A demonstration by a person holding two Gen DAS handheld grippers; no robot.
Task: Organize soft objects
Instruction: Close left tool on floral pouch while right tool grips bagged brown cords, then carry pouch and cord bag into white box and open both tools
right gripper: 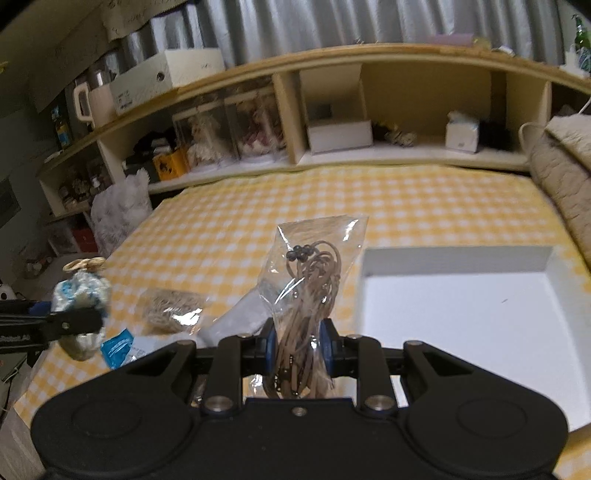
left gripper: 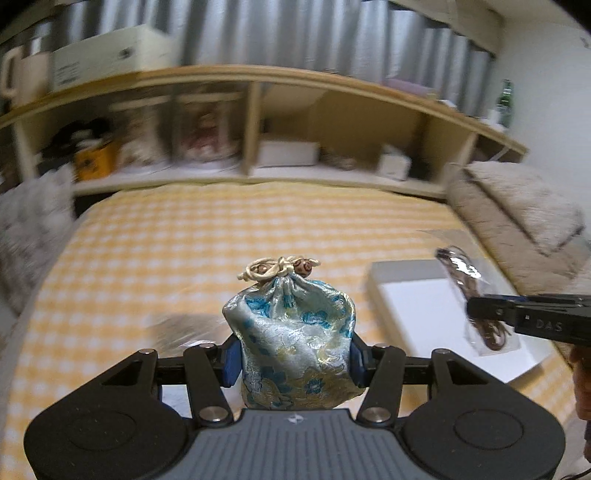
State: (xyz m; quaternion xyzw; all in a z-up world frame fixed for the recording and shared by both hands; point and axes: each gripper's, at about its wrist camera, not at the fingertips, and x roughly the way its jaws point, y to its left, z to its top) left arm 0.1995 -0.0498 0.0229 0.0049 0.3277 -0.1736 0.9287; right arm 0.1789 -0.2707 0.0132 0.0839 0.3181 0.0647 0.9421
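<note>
Satin floral pouch (left gripper: 293, 339) clenched in left gripper (left gripper: 293, 360); right gripper (right gripper: 297, 349) grasps bagged brown cords (right gripper: 308, 299).

Setting: a bedroom in a home. A bed (right gripper: 406, 199) with a yellow-and-white checked cover fills the middle of both views. Along its far edge runs a wooden cubby shelf (right gripper: 332, 59) holding dolls in clear cases (right gripper: 229, 129), small white boxes (right gripper: 340, 134) and clutter. Folded beige blanket (left gripper: 517, 199) at the bed's right edge. Grey curtains (right gripper: 295, 22) behind the shelf.
</note>
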